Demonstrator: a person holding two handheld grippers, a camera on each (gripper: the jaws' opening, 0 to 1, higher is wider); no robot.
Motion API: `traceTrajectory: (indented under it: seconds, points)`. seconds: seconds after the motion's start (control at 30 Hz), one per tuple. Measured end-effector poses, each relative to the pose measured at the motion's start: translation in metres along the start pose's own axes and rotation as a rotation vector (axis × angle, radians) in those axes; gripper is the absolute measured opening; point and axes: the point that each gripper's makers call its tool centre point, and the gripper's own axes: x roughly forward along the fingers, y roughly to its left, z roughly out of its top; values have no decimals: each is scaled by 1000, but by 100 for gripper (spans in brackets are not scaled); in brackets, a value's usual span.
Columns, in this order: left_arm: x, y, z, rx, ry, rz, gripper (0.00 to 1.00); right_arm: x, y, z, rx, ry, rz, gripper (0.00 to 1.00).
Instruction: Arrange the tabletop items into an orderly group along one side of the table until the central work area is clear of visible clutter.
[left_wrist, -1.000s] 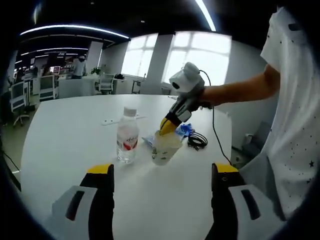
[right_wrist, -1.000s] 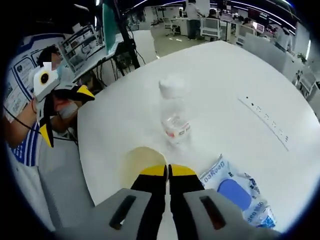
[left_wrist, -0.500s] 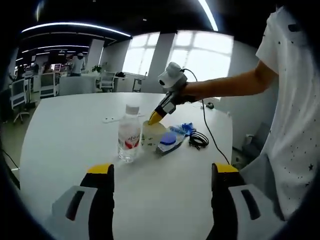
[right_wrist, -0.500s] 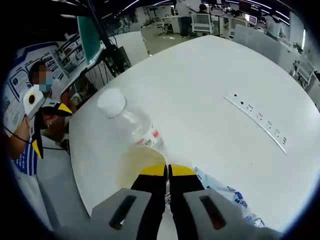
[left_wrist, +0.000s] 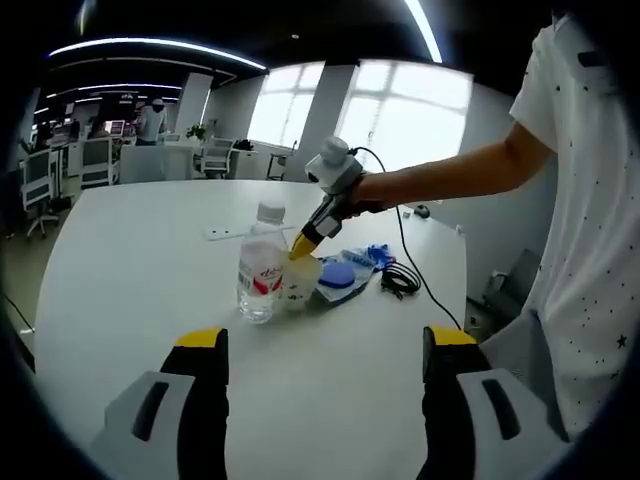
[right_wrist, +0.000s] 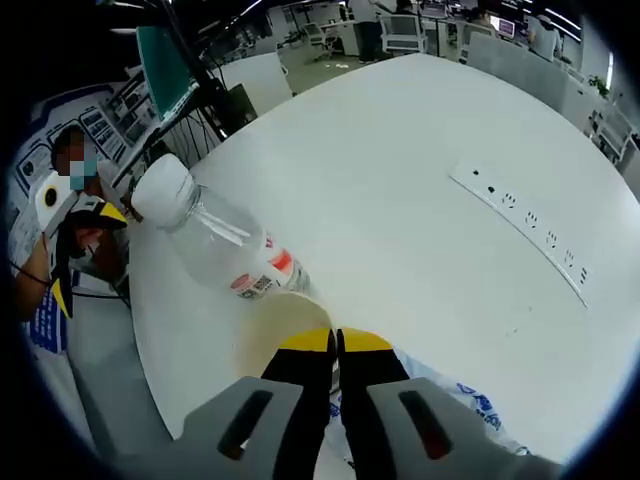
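Observation:
A clear water bottle (left_wrist: 259, 268) with a white cap and red label stands on the white table (left_wrist: 140, 250). A pale translucent cup (left_wrist: 300, 281) stands right beside it. My right gripper (left_wrist: 304, 244) reaches in from the right and is shut on the cup's rim. Just past the cup lies a blue wipes packet (left_wrist: 340, 275). In the right gripper view, the shut gripper (right_wrist: 337, 344) pinches the cup (right_wrist: 272, 328), with the bottle (right_wrist: 222, 246) leaning across just beyond it. My left gripper (left_wrist: 326, 345) hovers open over the near table, well short of the items.
A black coiled cable (left_wrist: 397, 281) lies right of the packet (right_wrist: 472, 412). A white power strip (right_wrist: 524, 234) lies farther out on the table (right_wrist: 400, 150). The left gripper (right_wrist: 85, 254) shows at the table's edge. Office chairs and desks stand beyond.
My right gripper has carried the cup leftwards past the wipes packet and brought it down close against the bottle. The left gripper has stayed open and roughly still.

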Motion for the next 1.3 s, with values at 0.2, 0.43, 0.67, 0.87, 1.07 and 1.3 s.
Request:
traceTrajectory:
  seconds: [0.2, 0.43, 0.67, 0.87, 1.07, 1.3]
  points:
    - [2, -1, 0, -3, -1, -6, 81, 2, -1, 2, 13, -8, 12, 0]
    - [3, -2, -1, -7, -3, -7, 81, 2, 0, 3, -15, -9, 11, 0]
    - [2, -2, -1, -6, -3, -4, 81, 1, 2, 2, -26, -14, 0, 8]
    - [3, -4, 1, -3, -3, -7, 81, -7, 8, 3, -28, -31, -5, 13]
    - [6, -6, 4, 4, -1, -13, 82, -16, 6, 4, -21, -60, -15, 21]
    - [10, -12, 10, 17, 3, -23, 82, -32, 6, 1, -4, -100, -26, 29]
